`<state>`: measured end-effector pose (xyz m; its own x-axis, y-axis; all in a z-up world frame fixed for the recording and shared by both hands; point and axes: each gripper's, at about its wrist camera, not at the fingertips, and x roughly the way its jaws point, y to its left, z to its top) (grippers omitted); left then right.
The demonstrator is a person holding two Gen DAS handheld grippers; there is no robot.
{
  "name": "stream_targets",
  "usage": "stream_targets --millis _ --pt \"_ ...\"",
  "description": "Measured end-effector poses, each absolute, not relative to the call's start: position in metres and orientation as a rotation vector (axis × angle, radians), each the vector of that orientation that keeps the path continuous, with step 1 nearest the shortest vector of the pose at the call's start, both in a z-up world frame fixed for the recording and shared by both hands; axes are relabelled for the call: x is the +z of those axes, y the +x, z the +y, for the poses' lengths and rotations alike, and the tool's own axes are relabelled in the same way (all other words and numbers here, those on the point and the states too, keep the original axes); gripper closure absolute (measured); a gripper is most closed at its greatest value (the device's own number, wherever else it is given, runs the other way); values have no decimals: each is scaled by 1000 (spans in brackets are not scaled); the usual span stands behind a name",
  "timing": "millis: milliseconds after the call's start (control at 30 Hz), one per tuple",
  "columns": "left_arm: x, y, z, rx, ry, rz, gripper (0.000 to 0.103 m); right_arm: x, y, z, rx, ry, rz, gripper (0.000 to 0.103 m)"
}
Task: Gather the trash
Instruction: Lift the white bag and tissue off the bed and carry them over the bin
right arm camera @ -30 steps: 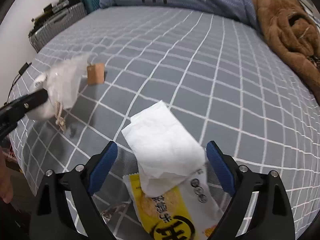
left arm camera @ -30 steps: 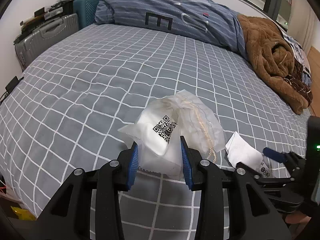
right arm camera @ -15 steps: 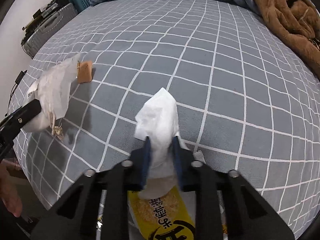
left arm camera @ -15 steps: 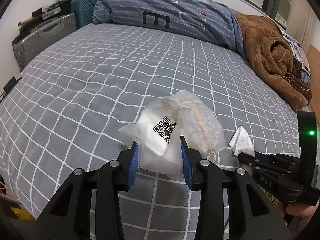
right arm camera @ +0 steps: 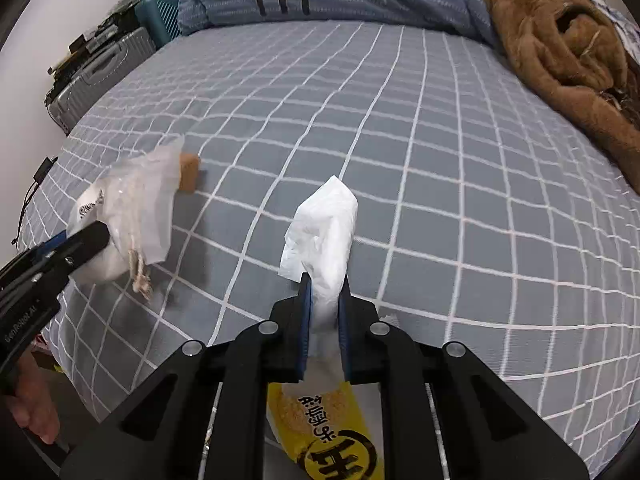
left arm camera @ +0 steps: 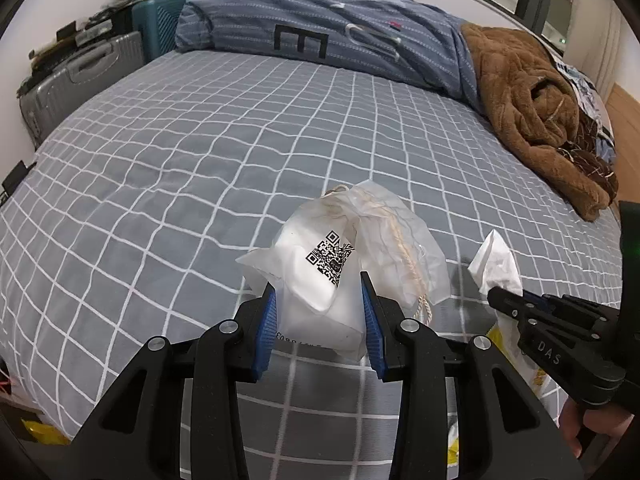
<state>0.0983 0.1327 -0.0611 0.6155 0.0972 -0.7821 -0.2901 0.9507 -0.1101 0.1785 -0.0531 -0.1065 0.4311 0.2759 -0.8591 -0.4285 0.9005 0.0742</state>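
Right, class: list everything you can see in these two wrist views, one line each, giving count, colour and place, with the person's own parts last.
Plastic bag: one, translucent white with a QR code and a string, clamped in the left gripper.
Tissue: one, white, pinched in the right gripper.
Snack wrapper: one, yellow, on the bed under the right gripper.
Small block: one, tan, on the bed behind the bag.
Bed sheet: one, grey with white grid.
Duvet: one, blue striped, far end.
Fleece blanket: one, brown, right side.
Suitcases: two, silver and teal, beside the bed.
Left gripper: black, blue pads, shut.
Right gripper: black, jaws just closed on the tissue.
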Motion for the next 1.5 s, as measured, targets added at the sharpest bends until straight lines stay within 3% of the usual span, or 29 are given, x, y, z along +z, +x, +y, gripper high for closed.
stream_targets --millis 1500 --pt "-27 -26 54 70 -236 853 66 -30 23 -156 344 -84 881 91"
